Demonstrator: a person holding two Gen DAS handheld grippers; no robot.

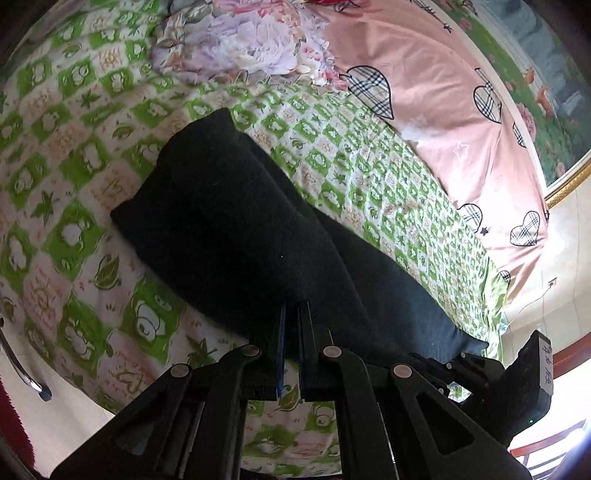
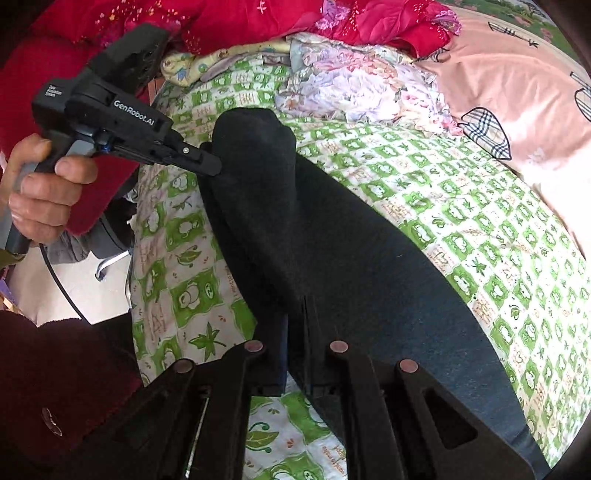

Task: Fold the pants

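2 handheld grippers are pinching a pair of dark pants [image 1: 229,221] that lies on a bed covered by a green and white patterned sheet [image 1: 74,155].

From the left wrist camera, the left gripper [image 1: 291,321] has its jaws nearly together, clenched on the near edge of the pants, with a thin layer of cloth trapped between them. A top layer of fabric is already doubled over and rises in a soft ridge above the sheet.

From the right wrist camera, the right gripper [image 2: 295,325] is likewise clenched on the near edge of the pants further along the garment. The same view shows the left gripper from the side, held in the person's hand [image 2: 44,192], its tip gripping a raised hump of fabric.

Beyond the pants lie a floral cloth [image 1: 243,44], a pink quilt with plaid hearts [image 1: 436,110] and red bedding [image 2: 258,22].

Judging by the layout, a fold is under way. To do it well, both grippers should probably lift together at the same height, keep the edge taut between them, carry it across until edges align, then lower it flat before letting go. Uneven lifting would likely skew or wrinkle the fold.
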